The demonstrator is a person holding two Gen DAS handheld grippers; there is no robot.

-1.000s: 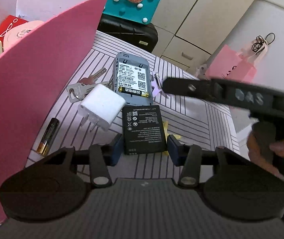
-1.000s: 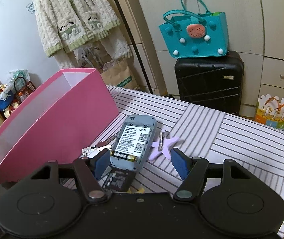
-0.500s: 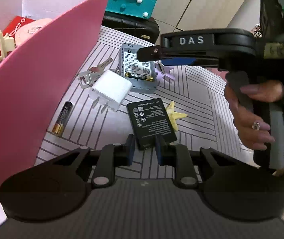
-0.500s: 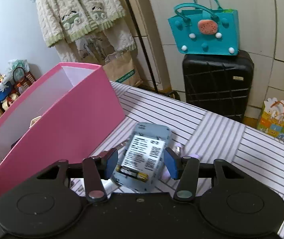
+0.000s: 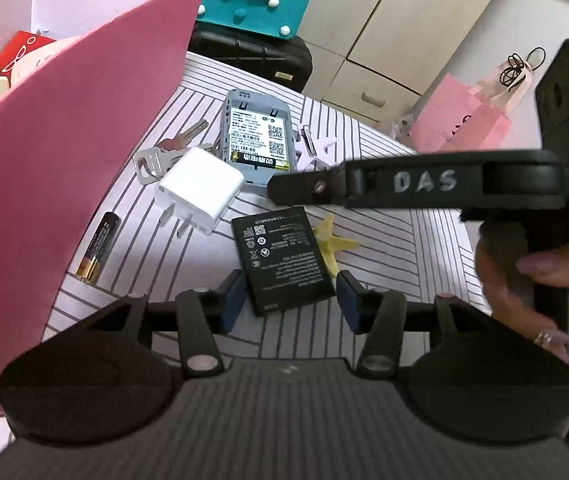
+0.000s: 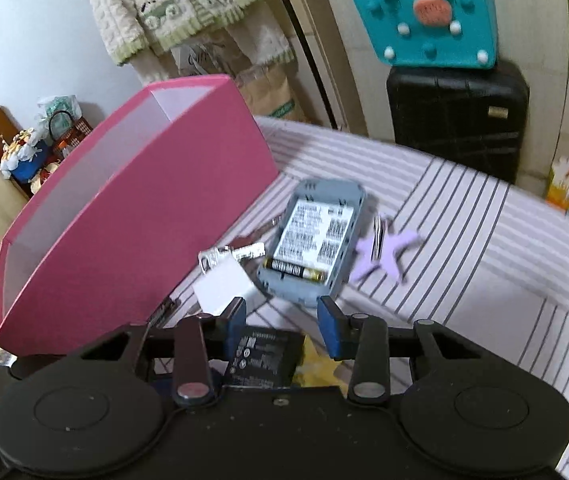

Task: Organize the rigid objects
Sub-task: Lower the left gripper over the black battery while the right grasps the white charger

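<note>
- While the left gripper (image 5: 287, 301) hangs low over the striped bench (image 5: 384, 248), its blue-padded fingers (image 5: 233, 298) are spreading, with the near end of the flat black rectangular battery pack (image 5: 282, 260) lying between them and a gap showing on both sides
- The battery pack lies flat on the bench, its far right edge partly covering a small yellow star-shaped piece (image 5: 334, 242)
- The right gripper (image 6: 282, 322) hovers above the bench with its fingers (image 6: 329, 326) closing; nothing is pinched, and the grey open-backed device with a white label and a black-and-gold cell in its slot (image 6: 314, 240) lies just beyond the tips
- In the left wrist view the right gripper crosses from the right as a black bar marked "DAS", a person's hand (image 5: 536, 280) wrapped around its handle
- A white cube-shaped plug charger (image 5: 200, 190) rests on its side just beside the grey device, with a bunch of silver keys (image 5: 156, 158) partly under it
- A loose black-and-gold cylindrical battery (image 5: 97, 248) lies close to the wall of the tall pink cardboard box (image 5: 64, 152) on the left
- A lilac star-shaped piece (image 6: 388, 252) with a small metal clip on it lies right of the grey device
- The pink box holds a red packet and cream-coloured items, only partly seen
</note>
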